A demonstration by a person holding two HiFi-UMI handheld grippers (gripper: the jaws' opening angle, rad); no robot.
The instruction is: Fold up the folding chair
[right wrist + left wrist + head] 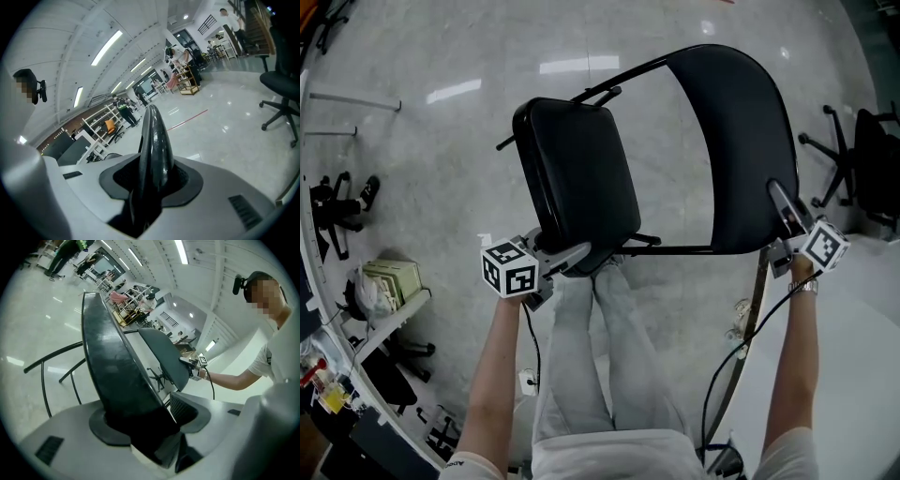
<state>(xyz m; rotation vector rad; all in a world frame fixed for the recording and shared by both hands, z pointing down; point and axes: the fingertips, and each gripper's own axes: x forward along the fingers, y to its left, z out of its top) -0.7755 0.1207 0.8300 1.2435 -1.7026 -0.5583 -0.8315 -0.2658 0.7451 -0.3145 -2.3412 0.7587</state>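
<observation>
Left claw (572, 261) is clenched on the front edge of the seat (577, 173), which is tilted steeply, probably so it can swing up against the backrest (741, 141). The chair (675, 250) is just ahead of the person's legs (600, 356), seemingly on the floor (441, 169), half folded. Right claw (783, 211) is clamped on the backrest's side edge, likely to steady the frame.

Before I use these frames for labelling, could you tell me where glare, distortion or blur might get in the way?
Head view: bright reflections streak the polished floor, the edges curve, the chair is sharp. Left gripper view: strong fisheye, black corners, the seat dark and featureless near the jaws. Right gripper view: same fisheye; the backrest carries a bright sheen.
</observation>
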